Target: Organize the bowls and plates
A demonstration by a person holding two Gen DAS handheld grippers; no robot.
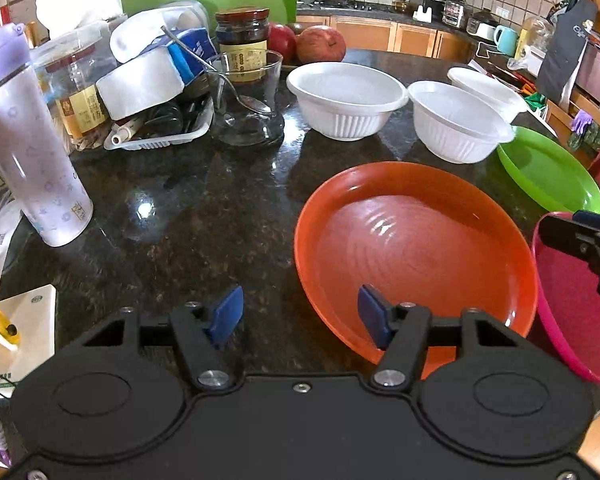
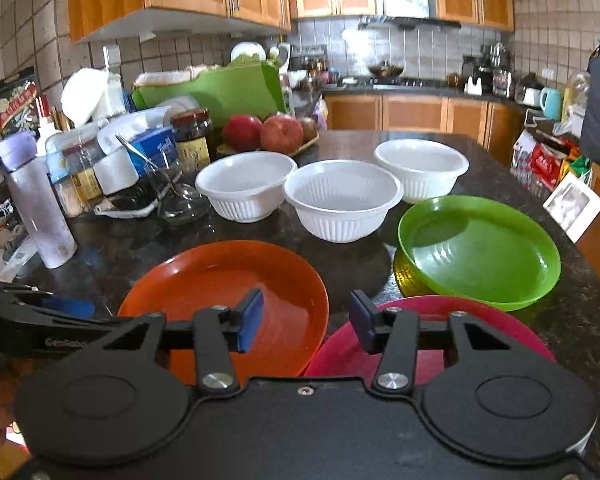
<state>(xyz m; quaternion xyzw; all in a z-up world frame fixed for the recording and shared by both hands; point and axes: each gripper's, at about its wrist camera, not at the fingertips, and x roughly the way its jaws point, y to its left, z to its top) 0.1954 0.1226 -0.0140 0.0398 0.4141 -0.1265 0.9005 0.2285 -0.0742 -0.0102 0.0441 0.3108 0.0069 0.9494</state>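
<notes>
on the dark speckled stone counter [image 1: 204, 216], both the left gripper [image 1: 300, 312] and right gripper [image 2: 306, 320] gape empty above the orange plate [image 2: 220, 276] and pink plate [image 2: 480, 320] (green plate [image 2: 480, 252] beside), three white bowls [image 2: 340, 200] beyond, a blue "tempo" tissue pack [image 2: 156, 146], wooden cabinets [image 2: 412, 114] behind.

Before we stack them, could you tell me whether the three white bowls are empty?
Empty: the right wrist view looks into all three white bowls, and only bare white insides show.
</notes>
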